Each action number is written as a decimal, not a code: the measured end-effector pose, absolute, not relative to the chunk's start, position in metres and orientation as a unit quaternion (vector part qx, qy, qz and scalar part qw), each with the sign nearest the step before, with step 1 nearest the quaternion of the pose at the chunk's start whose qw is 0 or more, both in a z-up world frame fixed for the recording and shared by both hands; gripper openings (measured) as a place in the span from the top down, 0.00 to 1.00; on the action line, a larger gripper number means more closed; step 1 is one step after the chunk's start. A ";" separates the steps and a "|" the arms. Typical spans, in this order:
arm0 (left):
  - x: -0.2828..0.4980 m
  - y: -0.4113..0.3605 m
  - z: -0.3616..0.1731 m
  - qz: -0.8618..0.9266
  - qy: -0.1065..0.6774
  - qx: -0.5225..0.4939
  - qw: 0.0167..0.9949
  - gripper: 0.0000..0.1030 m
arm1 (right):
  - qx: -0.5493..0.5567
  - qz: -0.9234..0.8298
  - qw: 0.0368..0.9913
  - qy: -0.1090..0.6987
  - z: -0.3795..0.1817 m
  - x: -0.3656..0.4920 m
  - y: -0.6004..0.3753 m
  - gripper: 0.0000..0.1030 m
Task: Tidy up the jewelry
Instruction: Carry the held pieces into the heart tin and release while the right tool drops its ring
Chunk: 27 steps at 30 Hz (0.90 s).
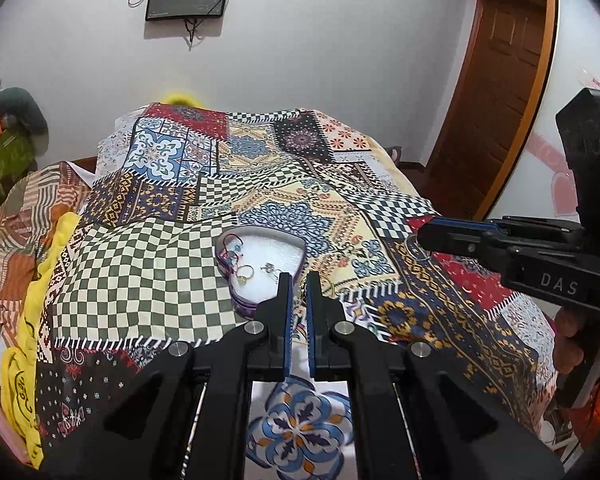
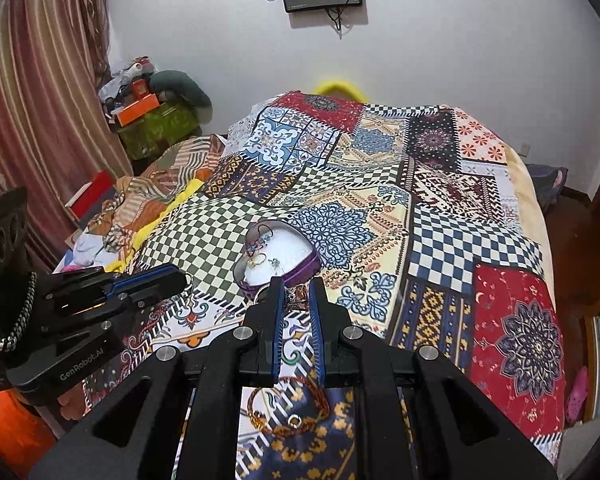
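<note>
bed, patchwork cover | heart-shaped box mid-frame | braided bracelet lower centre | yellow cloth left edge
</note>
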<state>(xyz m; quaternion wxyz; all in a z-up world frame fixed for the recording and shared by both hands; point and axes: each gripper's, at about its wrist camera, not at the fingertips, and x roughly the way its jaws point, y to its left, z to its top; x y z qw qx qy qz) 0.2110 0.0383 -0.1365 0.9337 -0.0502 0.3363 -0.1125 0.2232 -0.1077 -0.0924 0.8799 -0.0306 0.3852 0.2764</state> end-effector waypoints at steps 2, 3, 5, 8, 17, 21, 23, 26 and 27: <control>0.216 0.041 -0.139 -0.109 0.337 -0.052 0.934 0.96 | -0.031 0.278 0.879 0.386 -0.094 0.227 -0.106 0.89; 0.218 0.043 -0.140 -0.107 0.338 -0.052 0.934 0.96 | -0.031 0.279 0.878 0.387 -0.095 0.230 -0.105 0.89; 0.224 0.046 -0.142 -0.104 0.338 -0.054 0.934 0.96 | -0.030 0.280 0.877 0.389 -0.097 0.234 -0.101 0.89; 0.233 0.051 -0.146 -0.099 0.339 -0.058 0.934 0.96 | -0.030 0.282 0.875 0.391 -0.101 0.242 -0.096 0.89; 0.259 0.062 -0.159 -0.091 0.347 -0.061 0.931 0.96 | -0.038 0.286 0.870 0.399 -0.111 0.263 -0.081 0.89; 0.271 0.064 -0.167 -0.091 0.355 -0.063 0.928 0.96 | -0.042 0.292 0.863 0.410 -0.117 0.276 -0.071 0.89; 0.276 0.065 -0.171 -0.092 0.359 -0.062 0.927 0.96 | -0.040 0.296 0.858 0.419 -0.121 0.283 -0.068 0.89; 0.284 0.063 -0.176 -0.095 0.366 -0.056 0.924 0.96 | -0.046 0.299 0.851 0.429 -0.128 0.291 -0.063 0.89; 0.287 0.063 -0.179 -0.096 0.369 -0.054 0.923 0.96 | -0.050 0.298 0.850 0.432 -0.130 0.293 -0.061 0.89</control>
